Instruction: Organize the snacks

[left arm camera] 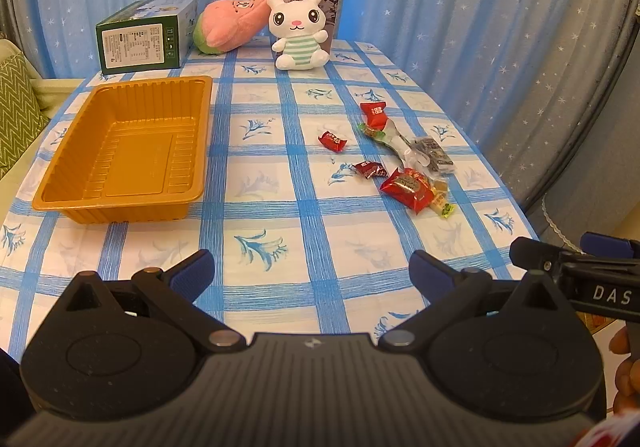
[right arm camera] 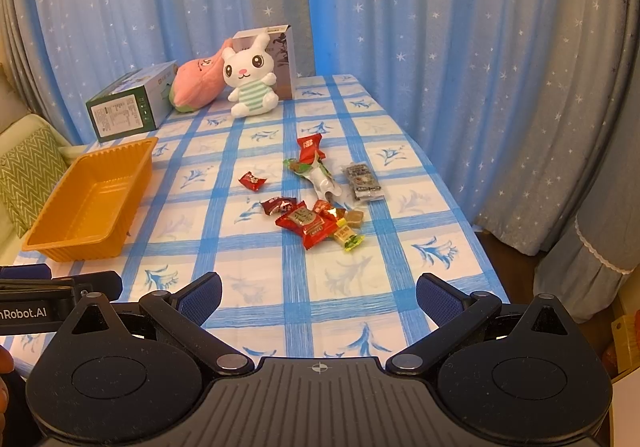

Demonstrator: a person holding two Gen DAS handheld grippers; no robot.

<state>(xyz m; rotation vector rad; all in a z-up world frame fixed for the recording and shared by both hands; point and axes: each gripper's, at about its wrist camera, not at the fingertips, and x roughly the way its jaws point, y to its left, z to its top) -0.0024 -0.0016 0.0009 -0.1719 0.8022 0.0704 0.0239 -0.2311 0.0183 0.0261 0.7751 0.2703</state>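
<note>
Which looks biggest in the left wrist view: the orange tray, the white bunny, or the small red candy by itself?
1. Orange tray, by far the largest.
2. White bunny, though it sits farther from the camera, so it may look smaller than it really is.
3. Small red candy, clearly the smallest.

Both tongs — left, right — agape, empty.

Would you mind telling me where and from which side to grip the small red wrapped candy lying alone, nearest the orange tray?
Grip the small red wrapped candy across its plump middle, coming down from above with the right gripper, which is open. It lies flat on the blue checked tablecloth, apart from the other snacks, so both fingers have room; its twisted ends look too thin to hold.
</note>
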